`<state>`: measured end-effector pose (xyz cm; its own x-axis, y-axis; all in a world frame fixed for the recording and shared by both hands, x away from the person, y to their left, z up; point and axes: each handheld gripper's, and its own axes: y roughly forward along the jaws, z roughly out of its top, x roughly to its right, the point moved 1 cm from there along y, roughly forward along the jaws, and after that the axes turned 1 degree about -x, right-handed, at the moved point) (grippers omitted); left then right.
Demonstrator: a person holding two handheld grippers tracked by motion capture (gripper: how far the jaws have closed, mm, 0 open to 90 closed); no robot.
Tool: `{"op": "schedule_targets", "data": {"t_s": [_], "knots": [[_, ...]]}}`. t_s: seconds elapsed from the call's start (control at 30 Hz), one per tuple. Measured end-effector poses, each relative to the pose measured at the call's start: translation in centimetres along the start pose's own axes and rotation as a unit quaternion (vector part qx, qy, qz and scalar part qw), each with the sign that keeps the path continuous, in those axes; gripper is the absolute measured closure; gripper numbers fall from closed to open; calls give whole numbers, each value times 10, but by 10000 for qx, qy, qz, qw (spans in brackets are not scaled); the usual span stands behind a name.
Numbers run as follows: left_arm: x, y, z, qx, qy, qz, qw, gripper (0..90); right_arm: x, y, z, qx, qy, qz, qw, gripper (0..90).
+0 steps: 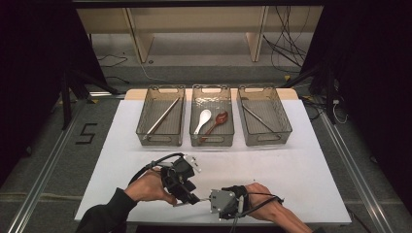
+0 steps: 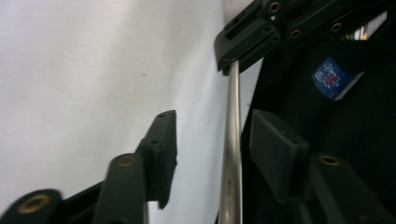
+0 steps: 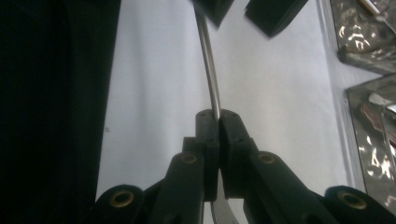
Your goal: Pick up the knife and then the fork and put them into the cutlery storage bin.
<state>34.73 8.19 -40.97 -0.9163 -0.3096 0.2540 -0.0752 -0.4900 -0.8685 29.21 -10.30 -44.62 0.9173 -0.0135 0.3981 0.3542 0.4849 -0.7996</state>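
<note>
A slim metal utensil handle [image 3: 208, 56] runs straight out from my right gripper [image 3: 218, 117], which is shut on it; the utensil's wider end [image 3: 223, 213] shows below the jaws. In the left gripper view the same handle [image 2: 232, 140] passes between the spread jaws of my left gripper [image 2: 215, 140], which is open around it without pinching it. From the high view, the left gripper [image 1: 192, 198] and right gripper [image 1: 208, 199] meet tip to tip near the table's front edge, with the utensil [image 1: 182, 204] between them.
Three clear bins stand side by side at the back of the white table sheet [image 1: 291, 170]. The left bin [image 1: 160, 143] holds a long metal utensil [image 1: 163, 116]. The middle bin [image 1: 212, 144] holds a white spoon [image 1: 202, 120] and a brown spoon [image 1: 217, 122]. The right bin [image 1: 267, 143] holds another metal utensil [image 1: 260, 118].
</note>
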Motion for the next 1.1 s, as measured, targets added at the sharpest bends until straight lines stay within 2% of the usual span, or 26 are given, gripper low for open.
{"op": "schedule_targets", "data": {"t_s": [0.1,0.23,0.4,0.47,0.67,0.73,0.8,0.83,0.87,0.97,1.0,1.03,1.07,1.1], "knots": [[-4,-6,-3,107,-83,200,9997,406,3,-2,-3,-14,82,-44,10000,881],[-8,-16,-10,453,-188,421,9979,325,8,-4,-8,-82,226,-139,9996,881],[-11,-27,-14,902,-264,669,9933,268,14,-5,-13,-138,380,-203,9990,881],[-12,-29,-15,1043,-367,770,9909,253,18,-6,-17,-171,454,-253,9985,881],[-16,-33,-22,1347,-479,1020,9845,215,31,-12,-30,-270,687,-463,9962,881],[-17,-35,-25,1502,-537,1092,9811,206,36,-14,-35,-297,762,-553,9951,881],[-19,-36,-27,1587,-572,1152,9789,198,41,-17,-41,-335,873,-612,9937,881],[-20,-37,-29,1672,-608,1206,9766,194,44,-19,-44,-348,926,-633,9931,881],[-20,-37,-31,1701,-637,1207,9759,191,47,-21,-47,-350,1011,-687,9919,881],[-24,-39,-37,1854,-742,1267,9716,178,54,-26,-55,-353,1210,-797,9888,881],[-25,-39,-39,1894,-772,1288,9703,177,57,-28,-59,-340,1350,-835,9867,881],[-27,-39,-41,1960,-808,1328,9682,177,59,-29,-61,-350,1381,-872,9860,881],[-27,-40,-43,1986,-833,1326,9675,177,61,-31,-64,-328,1489,-914,9841,881],[-28,-39,-45,2053,-867,1341,9656,176,63,-32,-66,-316,1519,-946,9834,881]]}}
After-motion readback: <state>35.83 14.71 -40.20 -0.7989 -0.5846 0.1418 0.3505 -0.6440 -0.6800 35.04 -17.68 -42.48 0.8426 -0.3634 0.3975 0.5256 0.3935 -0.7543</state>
